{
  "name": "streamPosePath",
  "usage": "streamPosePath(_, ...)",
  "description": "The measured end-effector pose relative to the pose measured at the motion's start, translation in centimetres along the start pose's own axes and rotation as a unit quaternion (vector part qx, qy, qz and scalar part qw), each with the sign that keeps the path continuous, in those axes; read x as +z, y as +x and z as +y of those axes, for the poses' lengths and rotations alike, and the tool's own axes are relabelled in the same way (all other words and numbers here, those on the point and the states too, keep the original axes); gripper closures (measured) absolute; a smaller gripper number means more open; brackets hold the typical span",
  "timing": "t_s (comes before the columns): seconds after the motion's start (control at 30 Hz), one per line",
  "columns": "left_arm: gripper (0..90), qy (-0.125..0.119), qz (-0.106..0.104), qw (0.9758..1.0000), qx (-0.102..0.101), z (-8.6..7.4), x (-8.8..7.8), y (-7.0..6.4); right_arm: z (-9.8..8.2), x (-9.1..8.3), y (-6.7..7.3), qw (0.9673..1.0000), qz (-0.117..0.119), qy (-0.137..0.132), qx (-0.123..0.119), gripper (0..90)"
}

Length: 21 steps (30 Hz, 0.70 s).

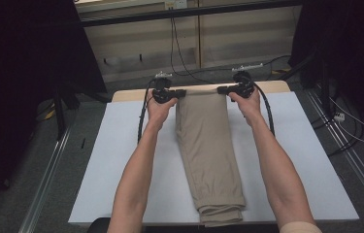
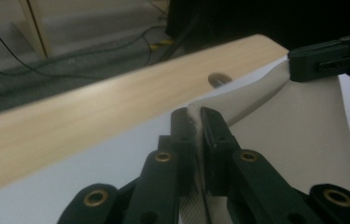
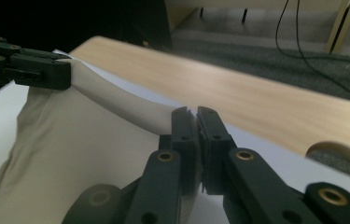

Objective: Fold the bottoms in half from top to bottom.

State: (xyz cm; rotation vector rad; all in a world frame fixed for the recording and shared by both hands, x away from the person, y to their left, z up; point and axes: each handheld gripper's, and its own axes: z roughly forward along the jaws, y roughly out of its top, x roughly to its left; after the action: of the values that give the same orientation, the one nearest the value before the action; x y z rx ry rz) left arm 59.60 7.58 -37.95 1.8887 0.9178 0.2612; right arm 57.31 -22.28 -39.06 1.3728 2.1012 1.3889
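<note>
White table [image 1: 121, 160], beige trousers [image 1: 208, 145] pinched between gripper pair

One pair of trousers [image 1: 210, 145], two hand-held grippers, one table [image 1: 121, 160].

1. A white sheet [image 1: 121, 160] covers most of the wooden table [image 1: 126, 93].
2. A round hole [image 2: 219, 79] sits in the table's bare far strip.
3. Black cables [image 1: 177, 46] trail over the grey floor [image 1: 34, 160] beyond.

Folded beige trousers [image 1: 209, 145] lying lengthwise down the white table top, far end pinched and lifted at both corners.
</note>
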Motion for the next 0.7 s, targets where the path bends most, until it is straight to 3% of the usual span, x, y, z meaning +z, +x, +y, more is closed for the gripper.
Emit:
streamPosePath(0.13,84.8,-0.028,0.004,0.9995,0.014,1.8,-0.7,-0.9,1.5,-1.5,0.2,0.9996,-0.001,-0.027,-0.003,87.0)
streamPosePath(0.23,84.8,-0.031,0.008,0.9990,0.031,2.9,-1.2,-1.2,2.2,-2.3,0.3,0.9993,0.000,-0.037,-0.004,87.0)
streamPosePath(0.33,84.7,-0.045,-0.005,0.9982,0.038,3.5,-2.1,-1.2,2.8,-2.9,0.5,0.9991,0.006,-0.037,-0.022,87.0)
streamPosePath(0.5,84.6,-0.045,-0.014,0.9972,0.058,2.5,-3.2,-2.2,2.7,-3.9,1.0,0.9986,0.019,-0.041,-0.028,87.0)
streamPosePath(0.57,84.6,-0.057,-0.017,0.9969,0.052,2.0,-3.7,-2.7,2.4,-4.3,1.6,0.9984,0.019,-0.041,-0.035,87.0)
streamPosePath(0.7,84.5,-0.066,-0.027,0.9949,0.070,0.9,-5.5,-4.0,1.3,-6.1,2.9,0.9966,0.038,-0.054,-0.049,87.1)
